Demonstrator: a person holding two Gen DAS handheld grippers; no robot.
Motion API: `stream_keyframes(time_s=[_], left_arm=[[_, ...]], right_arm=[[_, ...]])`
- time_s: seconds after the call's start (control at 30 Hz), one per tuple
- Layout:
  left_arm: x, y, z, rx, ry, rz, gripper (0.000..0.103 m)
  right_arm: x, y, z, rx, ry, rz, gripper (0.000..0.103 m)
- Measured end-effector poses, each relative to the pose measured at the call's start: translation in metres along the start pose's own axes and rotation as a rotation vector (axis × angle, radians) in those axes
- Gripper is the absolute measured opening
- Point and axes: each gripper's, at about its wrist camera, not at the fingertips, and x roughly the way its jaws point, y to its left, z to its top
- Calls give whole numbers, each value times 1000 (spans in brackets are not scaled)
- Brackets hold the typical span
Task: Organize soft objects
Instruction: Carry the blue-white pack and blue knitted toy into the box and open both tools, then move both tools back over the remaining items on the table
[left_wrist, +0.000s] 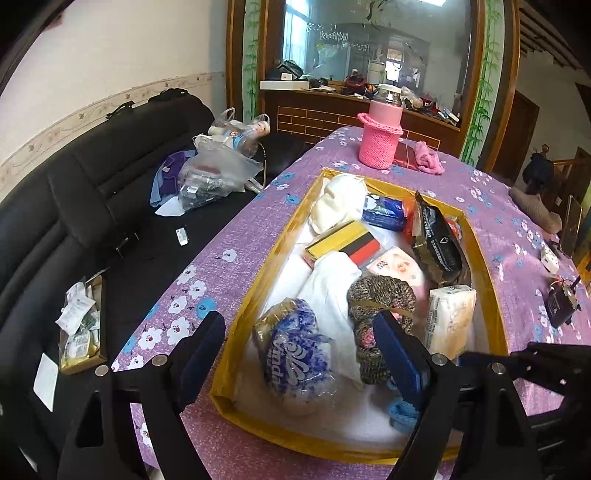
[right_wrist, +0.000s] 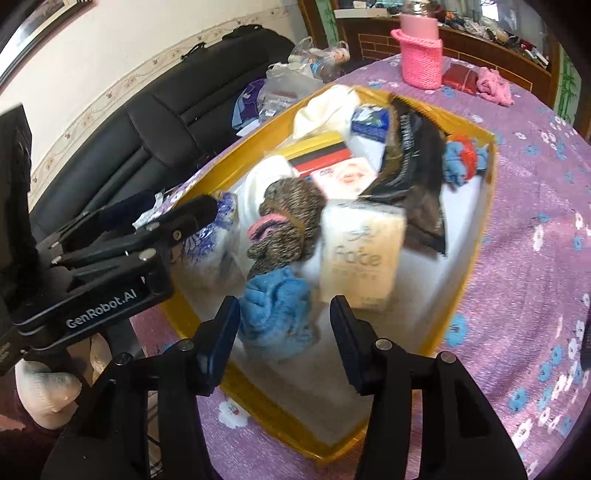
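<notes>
Soft things fill the yellow box on the purple flowered tablecloth. Only the right wrist view shows the fluffy blue cloth whole, at the box's 6 o'clock end, between the spread fingers of the right gripper, which holds nothing. The left gripper hangs wide apart over a crinkly tissue roll and bumpy brown yarn.

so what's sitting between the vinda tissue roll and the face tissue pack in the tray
In the left wrist view, a brown speckled yarn skein and a folded white cloth lie between the Vinda roll and the face tissue pack.
</notes>
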Motion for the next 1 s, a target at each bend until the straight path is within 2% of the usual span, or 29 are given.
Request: stream_keyframes(time_s=[0.63, 0.77, 1.0], left_arm=[[-16, -29, 10, 86, -25, 48, 83], [-21, -40, 10, 116, -29, 42, 84], [-33, -66, 10, 163, -17, -16, 84]], right_arm=[[-37, -46, -18, 108, -87, 41, 50], [-49, -57, -24, 130, -114, 50, 50], [-73, -93, -44, 210, -152, 49, 50]])
